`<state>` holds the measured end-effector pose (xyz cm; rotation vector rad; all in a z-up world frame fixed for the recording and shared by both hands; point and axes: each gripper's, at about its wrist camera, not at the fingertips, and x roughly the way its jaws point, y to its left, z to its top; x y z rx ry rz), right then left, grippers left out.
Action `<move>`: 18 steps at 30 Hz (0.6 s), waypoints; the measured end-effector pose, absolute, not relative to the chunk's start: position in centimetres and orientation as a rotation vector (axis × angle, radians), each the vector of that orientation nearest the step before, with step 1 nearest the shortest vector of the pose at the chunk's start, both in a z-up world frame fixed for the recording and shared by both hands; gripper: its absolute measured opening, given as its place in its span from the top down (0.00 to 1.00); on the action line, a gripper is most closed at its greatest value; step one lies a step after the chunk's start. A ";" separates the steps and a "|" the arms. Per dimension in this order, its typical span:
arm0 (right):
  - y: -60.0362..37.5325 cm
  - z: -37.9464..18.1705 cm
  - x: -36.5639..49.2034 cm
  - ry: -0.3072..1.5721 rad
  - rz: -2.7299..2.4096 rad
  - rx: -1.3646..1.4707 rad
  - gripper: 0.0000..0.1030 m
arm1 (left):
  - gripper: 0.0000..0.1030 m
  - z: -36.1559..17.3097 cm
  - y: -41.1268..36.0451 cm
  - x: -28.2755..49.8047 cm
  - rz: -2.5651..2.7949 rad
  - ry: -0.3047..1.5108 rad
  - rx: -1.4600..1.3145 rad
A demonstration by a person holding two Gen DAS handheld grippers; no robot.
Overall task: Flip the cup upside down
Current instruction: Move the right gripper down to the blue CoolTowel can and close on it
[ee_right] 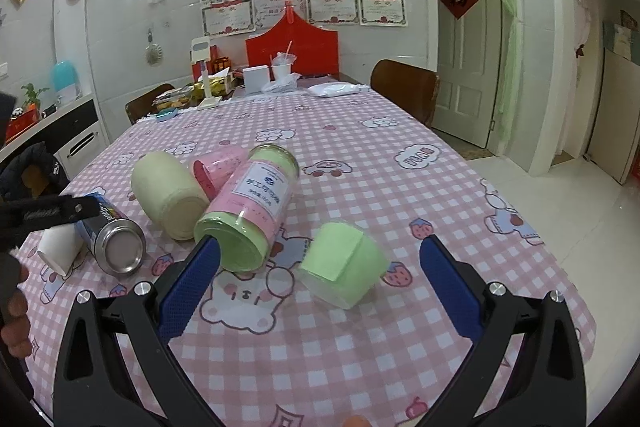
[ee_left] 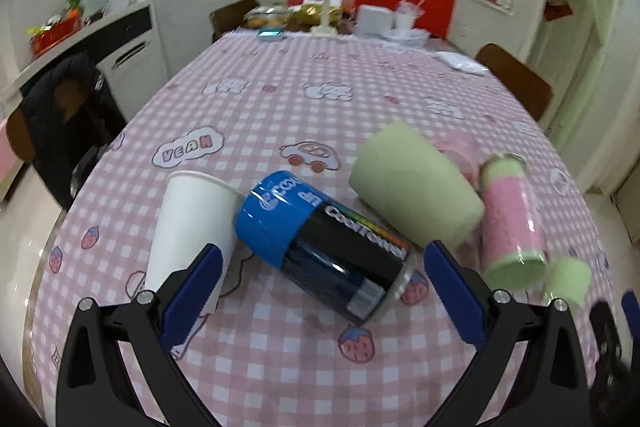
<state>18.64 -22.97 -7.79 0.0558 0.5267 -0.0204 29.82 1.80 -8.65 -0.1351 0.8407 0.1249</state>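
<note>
White paper cup [ee_left: 188, 227] lies tipped at lower left on the checked desk [ee_left: 320, 367], beside a blue-black can [ee_left: 320, 247]; left tool [ee_left: 320, 291] and right tool [ee_right: 320, 291] both released, grasping nothing.

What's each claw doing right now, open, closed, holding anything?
Left claw: open, holding nothing, above the blue-and-black can.
Right claw: open, holding nothing, near the small green cup.
</note>
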 end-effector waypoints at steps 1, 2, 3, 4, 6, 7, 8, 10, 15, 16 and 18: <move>-22.8 -7.8 18.9 0.530 -0.012 0.053 0.07 | 0.04 -8.8 1.9 30.5 0.128 0.861 -0.148; -22.6 -7.8 19.2 0.534 -0.004 0.049 0.07 | 0.04 -9.0 2.0 31.1 0.136 0.881 -0.157; -22.5 -7.8 19.4 0.537 0.003 0.047 0.07 | 0.04 -9.1 2.0 31.5 0.146 0.890 -0.159; -22.4 -7.9 19.7 0.542 0.010 0.041 0.07 | 0.04 -9.3 2.1 32.0 0.157 0.900 -0.159; -21.9 -8.0 20.3 0.556 0.027 0.030 0.07 | 0.04 -9.9 2.2 32.9 0.170 0.930 -0.172; -21.7 -8.0 20.6 0.561 0.033 0.026 0.07 | 0.04 -10.2 2.3 33.2 0.172 0.941 -0.177; -21.6 -8.1 20.8 0.568 0.041 0.021 0.07 | 0.04 -10.5 2.4 33.6 0.178 0.959 -0.179; -21.2 -8.3 21.1 0.576 0.054 0.018 0.07 | 0.04 -11.0 2.7 34.0 0.192 0.970 -0.188; -20.3 -8.7 21.9 0.603 0.088 -0.003 0.07 | 0.04 -11.7 2.6 34.8 0.187 0.994 -0.181; -20.2 -8.8 22.1 0.609 0.093 -0.006 0.07 | 0.04 -11.9 2.5 34.9 0.172 1.000 -0.174; -20.0 -8.9 22.2 0.618 0.102 -0.010 0.07 | 0.09 -12.1 2.5 34.7 0.137 1.007 -0.171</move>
